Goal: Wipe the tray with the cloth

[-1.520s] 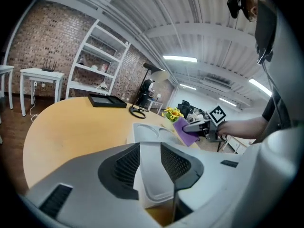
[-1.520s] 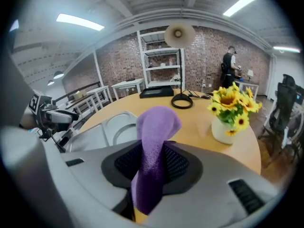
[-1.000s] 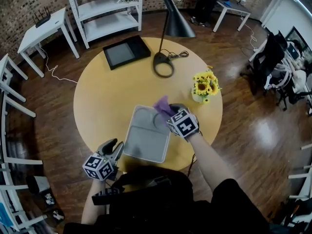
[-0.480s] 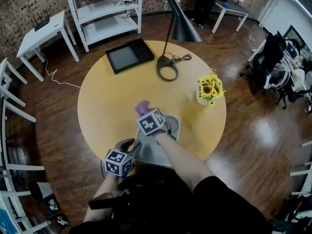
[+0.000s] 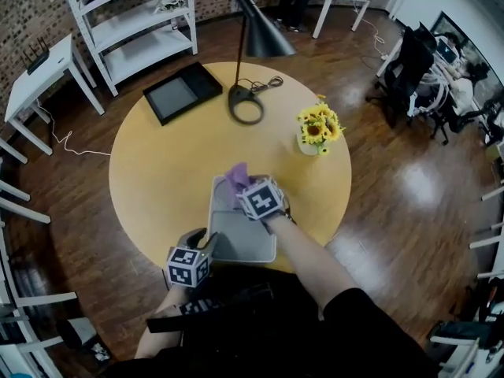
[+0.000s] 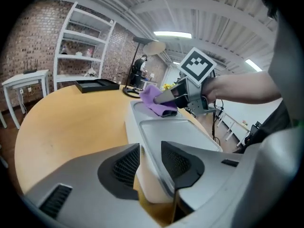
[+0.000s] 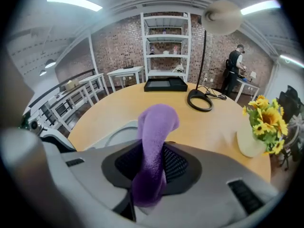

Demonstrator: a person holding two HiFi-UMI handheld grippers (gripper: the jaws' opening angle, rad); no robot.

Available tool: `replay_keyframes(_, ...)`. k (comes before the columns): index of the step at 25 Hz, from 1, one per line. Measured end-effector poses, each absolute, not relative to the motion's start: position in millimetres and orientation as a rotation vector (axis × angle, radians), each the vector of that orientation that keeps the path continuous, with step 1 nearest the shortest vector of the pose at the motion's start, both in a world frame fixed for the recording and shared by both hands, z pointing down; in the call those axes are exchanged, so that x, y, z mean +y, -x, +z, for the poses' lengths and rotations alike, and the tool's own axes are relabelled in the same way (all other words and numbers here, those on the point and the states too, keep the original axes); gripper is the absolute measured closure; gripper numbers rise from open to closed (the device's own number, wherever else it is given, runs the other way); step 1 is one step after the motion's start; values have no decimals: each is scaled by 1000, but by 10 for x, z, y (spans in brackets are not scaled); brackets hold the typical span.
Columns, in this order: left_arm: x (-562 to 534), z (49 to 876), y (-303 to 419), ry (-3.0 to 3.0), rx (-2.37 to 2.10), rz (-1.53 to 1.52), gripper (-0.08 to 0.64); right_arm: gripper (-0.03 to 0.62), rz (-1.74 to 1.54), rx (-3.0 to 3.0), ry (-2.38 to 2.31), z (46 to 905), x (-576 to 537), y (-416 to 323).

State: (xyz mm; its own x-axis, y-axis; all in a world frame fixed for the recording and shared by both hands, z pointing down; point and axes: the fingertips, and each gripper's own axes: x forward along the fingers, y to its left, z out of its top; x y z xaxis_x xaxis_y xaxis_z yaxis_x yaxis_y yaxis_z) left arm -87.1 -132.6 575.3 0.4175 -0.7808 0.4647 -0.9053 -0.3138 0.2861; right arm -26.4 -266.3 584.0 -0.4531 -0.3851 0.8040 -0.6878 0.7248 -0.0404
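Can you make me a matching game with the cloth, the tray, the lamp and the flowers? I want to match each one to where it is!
Things:
1. cloth
2. tray
3. lamp
4. sunflowers

Places:
A. standing at the far side of the table
B. pinched in the right gripper
C. near edge clamped by the left gripper
D. in a vase near the table's right edge

Pairs: 1-B, 2-C, 3-A, 4-D
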Motion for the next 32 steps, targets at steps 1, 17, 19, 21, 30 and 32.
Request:
replay_keyframes(1, -1315, 5777, 874, -2158, -1430, 320, 423, 483, 484, -2097, -823, 5841, -2668, 155)
replay_keyframes(17, -1178, 5713, 1018, -2101, -1495, 114, 425, 489, 512, -2036, -1000, 5881, -2719, -792)
replay_keyframes(19, -1128, 5658, 1074, -2107, -1500, 80, 425, 489, 472, -2097, -941, 5746, -2654, -445)
replay_keyframes(21, -1074, 5617, 1142, -2108, -1505, 54, 425, 489, 492, -2165, -866, 5652, -2537, -13)
replay_keyframes(30, -801, 5494, 1491, -2111, -1491, 26, 425, 489, 375, -2094, -759, 5904, -2246, 1014)
replay_keyframes(32, -768, 5492, 1542, -2119, -1476, 29, 425, 488, 396, -2097, -784, 5911, -2277, 956)
